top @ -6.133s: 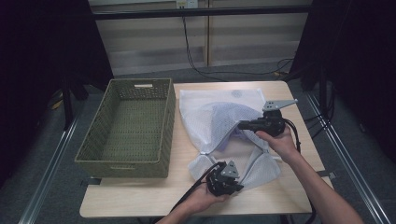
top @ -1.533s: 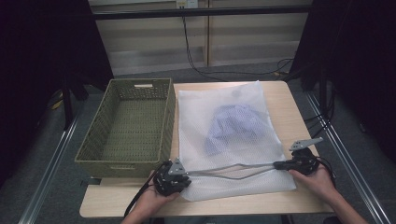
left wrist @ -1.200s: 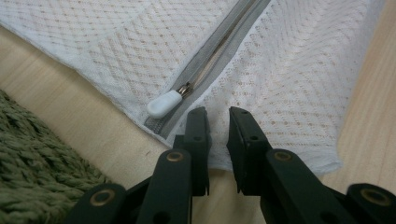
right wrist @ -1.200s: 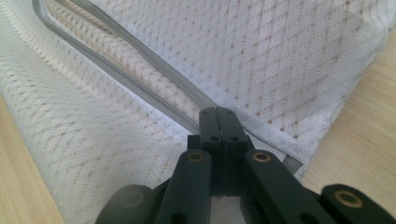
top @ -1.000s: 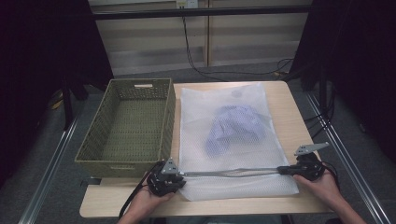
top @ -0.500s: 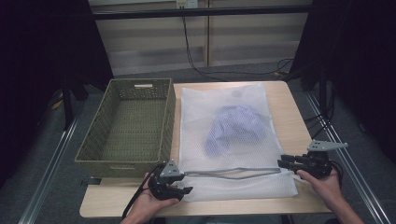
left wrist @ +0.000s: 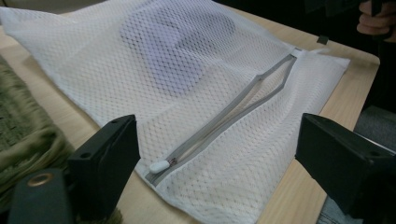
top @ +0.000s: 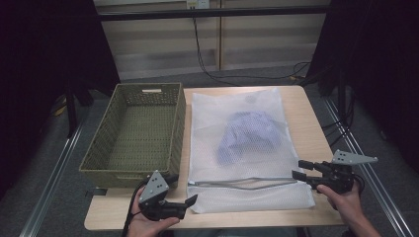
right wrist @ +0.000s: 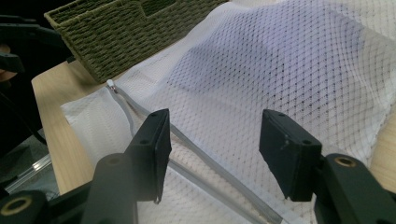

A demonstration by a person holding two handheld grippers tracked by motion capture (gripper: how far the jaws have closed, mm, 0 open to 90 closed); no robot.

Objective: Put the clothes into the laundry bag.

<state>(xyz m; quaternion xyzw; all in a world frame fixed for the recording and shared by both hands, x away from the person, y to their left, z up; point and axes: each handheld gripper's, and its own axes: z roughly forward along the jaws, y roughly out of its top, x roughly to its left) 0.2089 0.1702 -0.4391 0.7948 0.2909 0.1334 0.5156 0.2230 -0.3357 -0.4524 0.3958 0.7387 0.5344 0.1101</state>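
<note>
A white mesh laundry bag [top: 217, 108] lies flat on the table with a bluish-purple garment [top: 247, 136] inside. Its grey zipper [top: 247, 182] runs along the near edge, slightly gaping toward the right. The white zipper pull [left wrist: 160, 165] sits at the left end. My left gripper [top: 190, 201] is open at the bag's near left corner, jaws wide apart and holding nothing [left wrist: 217, 135]. My right gripper [top: 298, 169] stands open just off the zipper's right end, with mesh between its jaws untouched [right wrist: 215, 130].
A green woven basket [top: 133, 133] stands empty left of the bag, its wall close to the zipper pull [right wrist: 111, 84]. The table's front edge [top: 247, 224] is just behind both hands. Black frame rails and cables surround the table.
Both grippers had the zipper ends stretched taut between them. They have let go and drawn back slightly, and the bag has settled flat.
</note>
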